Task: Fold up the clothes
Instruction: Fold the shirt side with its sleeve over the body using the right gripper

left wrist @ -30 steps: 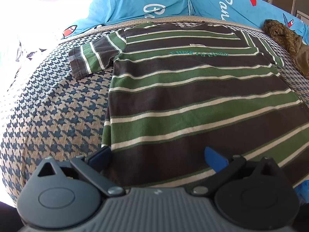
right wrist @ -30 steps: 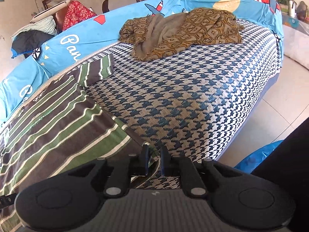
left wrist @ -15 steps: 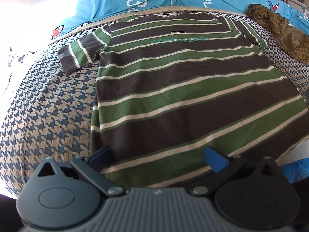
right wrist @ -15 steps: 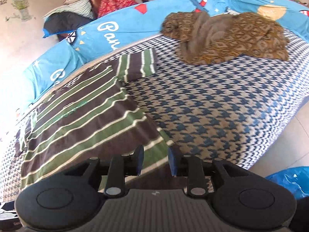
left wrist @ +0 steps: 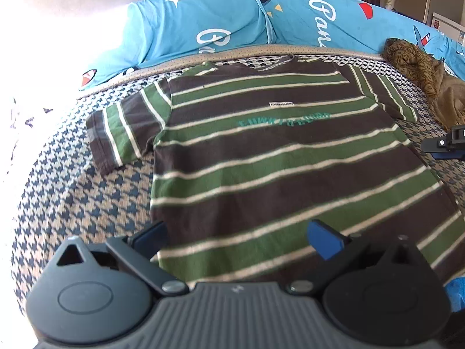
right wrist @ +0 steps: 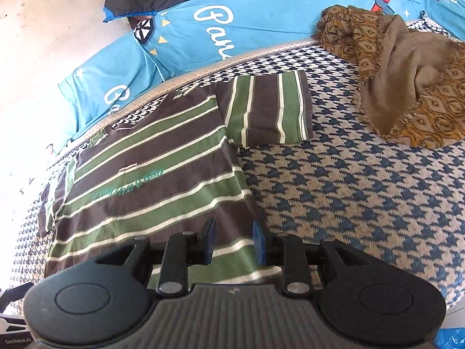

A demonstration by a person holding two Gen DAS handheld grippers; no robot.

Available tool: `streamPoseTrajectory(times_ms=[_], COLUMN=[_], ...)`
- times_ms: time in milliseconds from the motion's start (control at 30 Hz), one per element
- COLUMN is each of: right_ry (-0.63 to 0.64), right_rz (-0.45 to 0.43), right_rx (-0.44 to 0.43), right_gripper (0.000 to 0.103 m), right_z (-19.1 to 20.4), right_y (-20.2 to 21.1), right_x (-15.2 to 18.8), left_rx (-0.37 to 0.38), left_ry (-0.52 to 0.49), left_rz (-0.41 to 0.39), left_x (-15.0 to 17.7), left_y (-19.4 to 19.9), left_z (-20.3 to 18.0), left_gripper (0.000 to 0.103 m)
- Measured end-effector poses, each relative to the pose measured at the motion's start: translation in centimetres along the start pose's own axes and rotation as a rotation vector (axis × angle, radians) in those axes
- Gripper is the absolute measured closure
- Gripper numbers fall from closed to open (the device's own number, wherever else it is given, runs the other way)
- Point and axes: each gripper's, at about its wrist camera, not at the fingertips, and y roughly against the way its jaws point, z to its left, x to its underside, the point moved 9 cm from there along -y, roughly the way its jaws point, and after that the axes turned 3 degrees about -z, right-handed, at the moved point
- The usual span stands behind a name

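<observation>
A brown and green striped T-shirt (left wrist: 276, 160) lies flat, front up, on the houndstooth bed cover (left wrist: 87, 197), collar toward the blue cushions. My left gripper (left wrist: 237, 235) hovers wide open over the shirt's lower left part, with nothing between its fingers. Its left sleeve (left wrist: 122, 133) is spread out. My right gripper (right wrist: 234, 235) is open a little over the right side edge of the shirt (right wrist: 151, 180), its pads gripping nothing. The right sleeve (right wrist: 270, 107) lies flat ahead of it. The right gripper (left wrist: 447, 145) also shows at the left wrist view's right edge.
A crumpled brown patterned cloth (right wrist: 407, 72) sits at the back right of the bed. Blue printed cushions (left wrist: 232, 23) line the far edge. The bed cover (right wrist: 348, 189) lies bare to the shirt's right. A blue bag (right wrist: 450, 340) is on the floor below the bed's near edge.
The right gripper's jaws went from nearly shut at the shirt's bottom right corner to apart, and it moved up along the shirt's right edge. The left gripper shifted over the hem, still open.
</observation>
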Motion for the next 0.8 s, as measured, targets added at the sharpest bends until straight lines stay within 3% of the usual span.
streamPoseTrajectory(times_ms=[400, 567, 633, 700, 800], right_ry=[-0.079, -0.049, -0.031, -0.014, -0.011], right_rz=[-0.015, 0.000, -0.005, -0.010, -0.029], right_rx=[-0.030, -0.004, 0.012, 0.027, 0.063], right_gripper=[0.076, 0.076, 0.082, 0.097, 0.100], right_z=[-0.8, -0.2, 0.0, 0.1, -0.4], right_y=[-4.8, -6.6, -7.0, -7.2, -7.0], right_x=[-3.1, -3.1, -3.2, -3.2, -3.4], left_rx=[-0.053, -0.014, 0.014, 0.022, -0.013], left_ry=[0.010, 0.089, 0.112, 0.124, 0.119], left_rz=[0.022, 0.070, 0.106, 0.137, 0.168], left_x=[-4.8, -5.2, -4.8, -4.4, -3.8], left_y=[-6.0, -7.7, -8.1, -8.5, -9.0], left_z=[3.1, 3.5, 3.3, 3.3, 3.7], left_gripper=[0.000, 0.000, 0.000, 0.000, 0.000])
